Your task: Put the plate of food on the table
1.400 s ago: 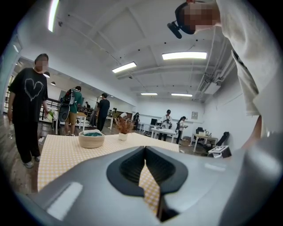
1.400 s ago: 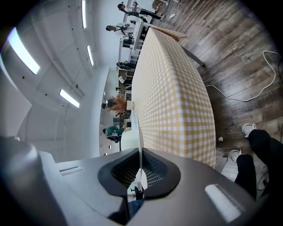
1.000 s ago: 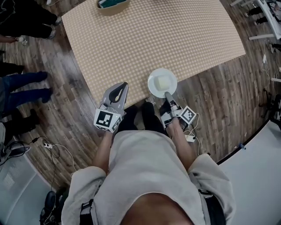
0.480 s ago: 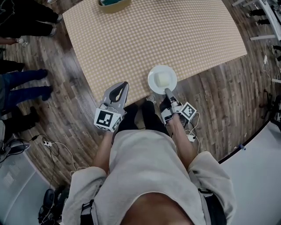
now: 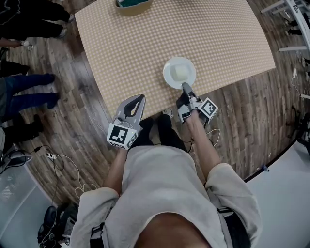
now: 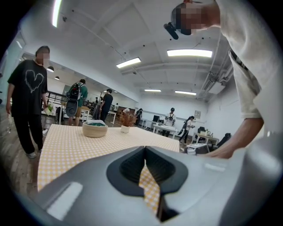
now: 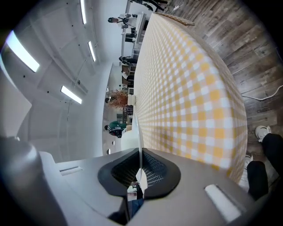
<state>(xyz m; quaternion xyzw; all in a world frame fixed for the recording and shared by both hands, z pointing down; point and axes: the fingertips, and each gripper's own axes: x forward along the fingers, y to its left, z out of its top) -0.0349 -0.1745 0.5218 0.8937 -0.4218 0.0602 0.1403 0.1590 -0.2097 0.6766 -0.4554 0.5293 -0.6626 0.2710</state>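
Observation:
A white plate (image 5: 179, 72) with a pale block of food on it lies over the checked table (image 5: 145, 43), just inside the near edge. I cannot tell whether it rests on the cloth. My right gripper (image 5: 184, 87) is shut on the plate's near rim; in the right gripper view the rim (image 7: 138, 128) runs edge-on between the pads of the right gripper (image 7: 139, 152). My left gripper (image 5: 139, 98) hovers at the table's near edge to the left of the plate, shut and empty. The left gripper (image 6: 145, 152) shows only cloth through its slit.
A woven basket (image 5: 131, 4) stands at the table's far edge, and a small potted plant (image 6: 126, 128) stands beyond the basket (image 6: 94, 129). People's legs (image 5: 29, 92) are on the wooden floor at the left. Cables (image 5: 63, 164) lie behind me on the left.
My right gripper has carried the plate forward from the table's near edge to further over the cloth. The left gripper has kept its place at my side.

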